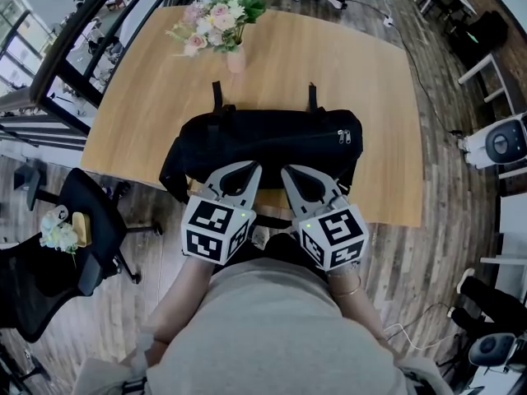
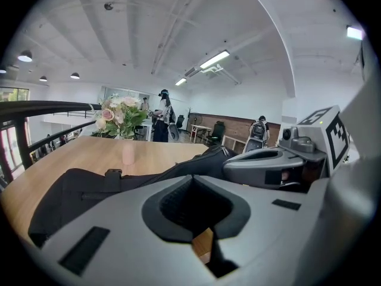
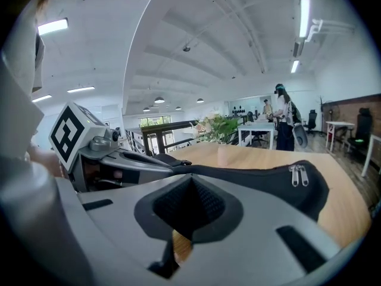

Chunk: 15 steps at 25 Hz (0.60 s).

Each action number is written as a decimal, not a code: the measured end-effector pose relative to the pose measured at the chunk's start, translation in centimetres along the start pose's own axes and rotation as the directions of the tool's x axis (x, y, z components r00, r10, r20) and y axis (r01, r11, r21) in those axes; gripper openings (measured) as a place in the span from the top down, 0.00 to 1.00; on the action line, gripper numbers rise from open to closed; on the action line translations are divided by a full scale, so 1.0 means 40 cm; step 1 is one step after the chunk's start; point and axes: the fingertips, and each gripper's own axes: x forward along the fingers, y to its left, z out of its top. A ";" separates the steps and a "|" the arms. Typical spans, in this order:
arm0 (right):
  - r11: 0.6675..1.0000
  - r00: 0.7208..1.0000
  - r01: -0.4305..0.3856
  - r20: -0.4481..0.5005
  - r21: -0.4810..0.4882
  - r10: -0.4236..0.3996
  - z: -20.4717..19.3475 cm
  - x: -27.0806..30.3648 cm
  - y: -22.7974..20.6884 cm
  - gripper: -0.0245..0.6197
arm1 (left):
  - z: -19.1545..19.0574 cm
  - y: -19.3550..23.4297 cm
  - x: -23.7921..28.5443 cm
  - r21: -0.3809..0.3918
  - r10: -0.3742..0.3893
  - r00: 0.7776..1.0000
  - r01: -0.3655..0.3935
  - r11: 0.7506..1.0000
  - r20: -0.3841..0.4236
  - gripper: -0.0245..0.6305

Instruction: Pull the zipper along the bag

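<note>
**Zip-pull task: holdings at the near edge of the table**

Black bag (image 1: pixel 263 142): laid lengthwise across the near half of the wooden table (image 1: pixel 370 72), long side toward the person. Probably set so to give the zipper line a straight run from side to side.

Zipper pulls (image 1: pixel 344 136): paired metal tabs, parked at the bag's right end, top face. Also plain in the right gripper view, hanging on the dark fabric. Untouched; task judged not yet begun.

Left gripper (image 1: pixel 249 169): held low and side by side with its partner, tip over the bag's near flank. Contact with the fabric not determinable. Jaws fully together, nothing between them.

Right gripper (image 1: pixel 288 171): same posture, tip just beside the left one, well apart from the pulls. Jaws pressed together, empty. Likely a ready stance before reaching right for a tab.

Vase of flowers (image 1: pixel 221 25): far side of the table, clear of the work.
</note>
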 end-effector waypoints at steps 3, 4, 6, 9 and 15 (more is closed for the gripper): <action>1.000 1.000 -0.001 0.002 0.007 0.001 0.000 -0.003 -0.002 0.95 | 0.001 0.002 -0.004 -0.001 0.006 1.000 -0.006 1.000 0.002 0.93; 1.000 1.000 -0.001 0.004 0.012 0.001 0.000 -0.005 -0.003 0.95 | 0.001 0.002 -0.005 0.000 0.007 1.000 -0.007 1.000 0.002 0.93; 1.000 1.000 0.000 0.006 0.019 0.000 -0.001 -0.009 -0.005 0.95 | 0.001 0.000 -0.007 0.001 0.009 1.000 -0.009 1.000 0.002 0.93; 1.000 1.000 0.003 0.010 0.026 -0.003 0.000 -0.013 -0.009 0.95 | 0.003 -0.001 -0.010 0.003 0.011 1.000 -0.011 1.000 0.004 0.93; 1.000 1.000 -0.019 0.013 0.023 0.019 -0.006 -0.014 0.004 0.95 | -0.002 -0.009 -0.012 0.006 0.005 1.000 -0.005 1.000 -0.003 0.93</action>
